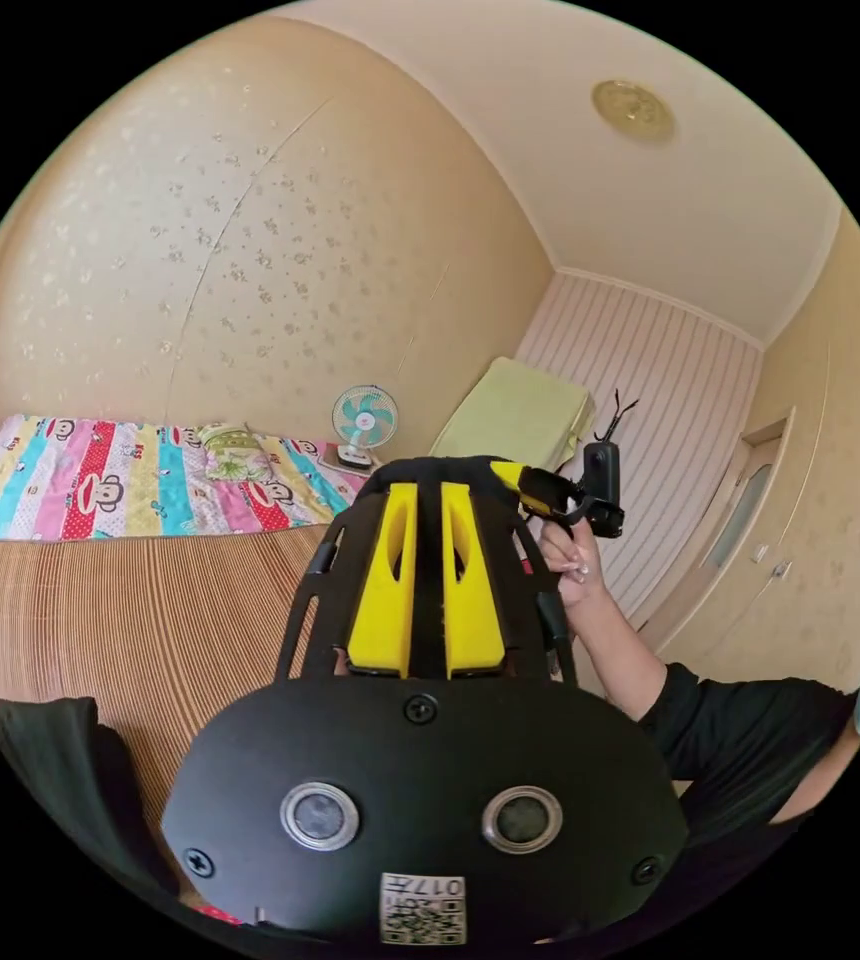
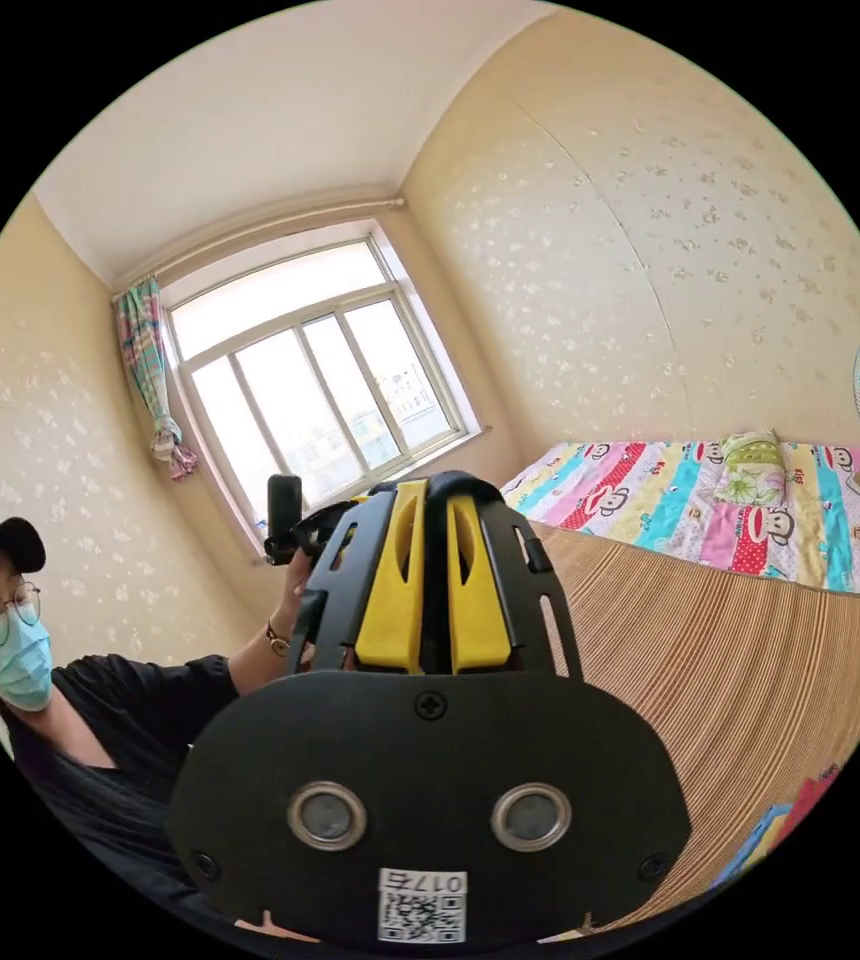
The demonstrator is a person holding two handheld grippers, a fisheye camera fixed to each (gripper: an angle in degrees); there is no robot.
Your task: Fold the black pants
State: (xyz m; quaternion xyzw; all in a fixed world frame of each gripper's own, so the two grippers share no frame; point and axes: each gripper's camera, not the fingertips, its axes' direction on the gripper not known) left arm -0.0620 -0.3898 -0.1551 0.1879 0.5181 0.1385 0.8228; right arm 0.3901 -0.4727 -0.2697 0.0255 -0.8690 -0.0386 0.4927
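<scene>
A piece of black cloth, seemingly the black pants [image 1: 50, 770], lies on the striped mat [image 1: 130, 620] at the lower left of the left gripper view. My left gripper [image 1: 428, 492] is raised in the air well above it, its yellow jaws close together with nothing seen between them. Just beyond its tip, a hand holds the right gripper [image 1: 548, 492]. In the right gripper view, my right gripper [image 2: 437, 492] is also lifted, jaws together and holding nothing visible. Behind it, a hand holds the left gripper [image 2: 320, 530].
The bed carries a brown striped mat [image 2: 750, 660], a colourful cartoon sheet [image 2: 690, 510], a small folded pillow [image 1: 235, 452] and a table fan [image 1: 363, 425]. A window [image 2: 320, 390] stands behind the person in a black shirt [image 2: 120, 740]. A door [image 1: 745, 520] is at the right.
</scene>
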